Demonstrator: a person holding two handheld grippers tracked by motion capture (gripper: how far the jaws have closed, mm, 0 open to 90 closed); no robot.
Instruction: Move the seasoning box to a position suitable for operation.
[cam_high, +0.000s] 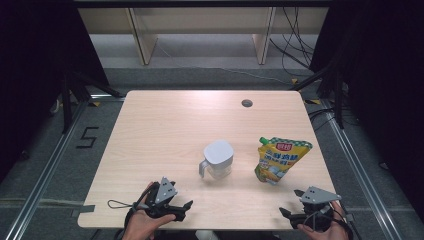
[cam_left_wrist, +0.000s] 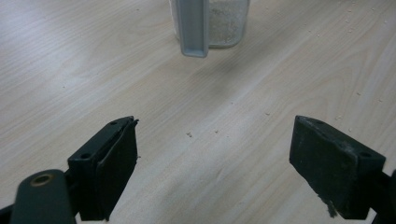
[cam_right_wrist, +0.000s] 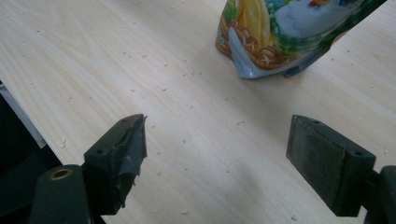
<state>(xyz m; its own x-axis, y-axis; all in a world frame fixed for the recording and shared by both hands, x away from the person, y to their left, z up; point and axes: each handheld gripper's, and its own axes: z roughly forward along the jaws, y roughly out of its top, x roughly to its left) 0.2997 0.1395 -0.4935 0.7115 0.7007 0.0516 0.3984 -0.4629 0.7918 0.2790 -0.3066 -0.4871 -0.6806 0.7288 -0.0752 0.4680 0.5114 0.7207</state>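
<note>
While both grippers, left (cam_high: 184, 205) and right (cam_high: 286, 212), are hovering with jaws spread, one jug (cam_high: 218, 158) and one pouch (cam_high: 279, 159) are standing unobstructed on the table (cam_high: 165, 130).

Pale wooden worktop (cam_high: 165, 130) bearing a lidded clear jug (cam_high: 218, 160) near its centre, an upright yellow spouted pouch (cam_high: 280, 160) beside it, and scattered crumbs (cam_right_wrist: 187, 140).
</note>
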